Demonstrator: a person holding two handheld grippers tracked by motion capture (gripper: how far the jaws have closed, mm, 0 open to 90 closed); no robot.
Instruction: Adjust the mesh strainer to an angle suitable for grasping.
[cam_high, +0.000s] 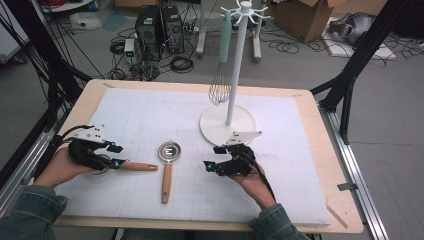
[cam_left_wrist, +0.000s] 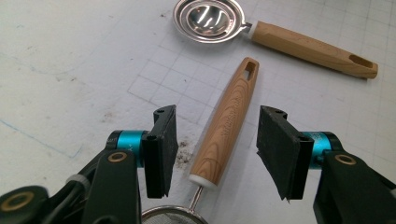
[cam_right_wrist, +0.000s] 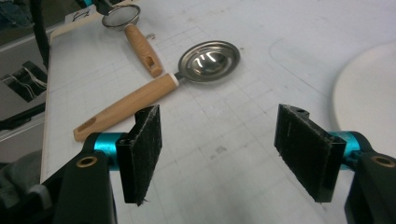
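Your worktop (cam_high: 310, 150) carried a white gridded mat; cables and boxes littered the floor at the top. Your left gripper's (cam_high: 114, 155) jaws stood spread around the strainer's wooden handle (cam_left_wrist: 227, 126) without pinching it, lower left. Right gripper (cam_high: 215, 157) gaped empty beside the egg separator (cam_high: 167, 167), below the white rack's base (cam_high: 217, 122).

Strainer (cam_high: 131, 165) left of separator (cam_high: 168, 159)

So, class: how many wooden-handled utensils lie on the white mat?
2: a strainer lying between the left gripper pads, untouched, and a metal scoop lying mid-mat. None looks hidden.
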